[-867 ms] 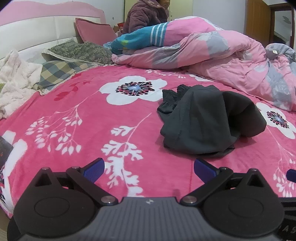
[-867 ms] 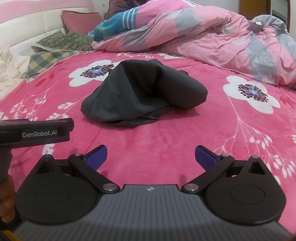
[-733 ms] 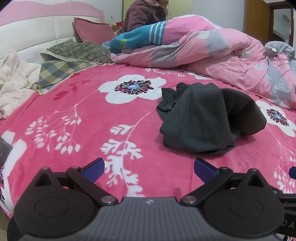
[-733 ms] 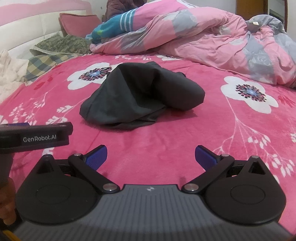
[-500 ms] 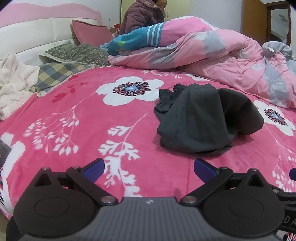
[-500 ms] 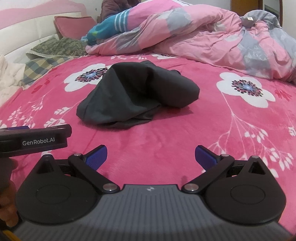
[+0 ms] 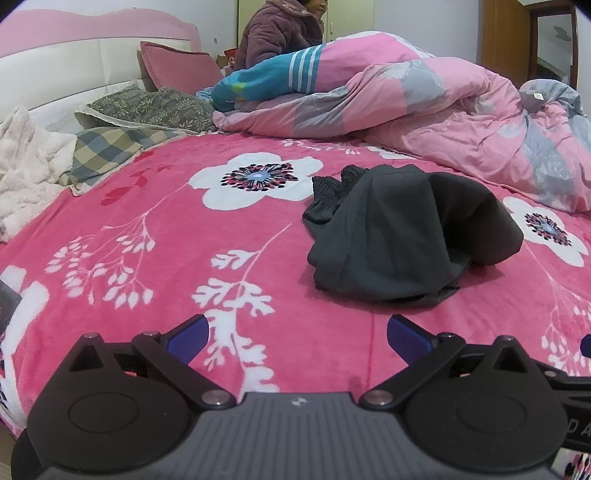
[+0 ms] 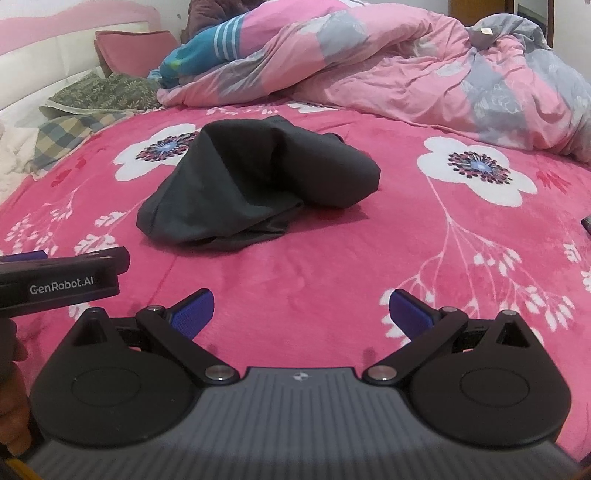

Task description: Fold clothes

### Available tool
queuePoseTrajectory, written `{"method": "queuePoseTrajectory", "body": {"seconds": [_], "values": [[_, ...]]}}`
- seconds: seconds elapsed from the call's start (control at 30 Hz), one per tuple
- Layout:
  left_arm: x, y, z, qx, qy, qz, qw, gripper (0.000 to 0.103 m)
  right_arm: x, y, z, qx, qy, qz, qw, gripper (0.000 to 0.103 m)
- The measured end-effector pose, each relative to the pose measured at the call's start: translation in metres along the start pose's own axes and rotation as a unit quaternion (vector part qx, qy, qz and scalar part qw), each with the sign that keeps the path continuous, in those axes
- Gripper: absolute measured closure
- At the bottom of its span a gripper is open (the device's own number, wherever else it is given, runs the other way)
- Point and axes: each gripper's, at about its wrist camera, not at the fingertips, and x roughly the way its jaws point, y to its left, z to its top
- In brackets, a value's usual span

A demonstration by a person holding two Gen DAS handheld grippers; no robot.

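A dark grey garment (image 7: 399,236) lies crumpled in a heap on the pink flowered bedspread (image 7: 177,258). It also shows in the right wrist view (image 8: 255,188), ahead and left of centre. My left gripper (image 7: 297,338) is open and empty, hovering over the bedspread short of the garment. My right gripper (image 8: 301,312) is open and empty, also short of the garment. The left gripper's body (image 8: 59,284) shows at the left edge of the right wrist view.
A bunched pink and grey quilt (image 7: 424,122) lies along the far side of the bed. Pillows (image 7: 147,107) and a white fleece (image 7: 26,162) are at the headboard on the left. A person in a purple coat (image 7: 280,33) sits behind the quilt.
Both grippers have drifted slightly forward and to the right over the bed. The garment has not moved. Both grippers stay open.
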Motion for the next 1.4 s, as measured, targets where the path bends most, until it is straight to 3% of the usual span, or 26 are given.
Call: {"method": "queuePoseTrajectory", "body": {"seconds": [1.4], "values": [[0.004,0.011,-0.002,-0.017,0.01,-0.006,0.9998,0.0,0.006,0.007,0.001,-0.007,0.012,-0.012,1.0,0.001]]}}
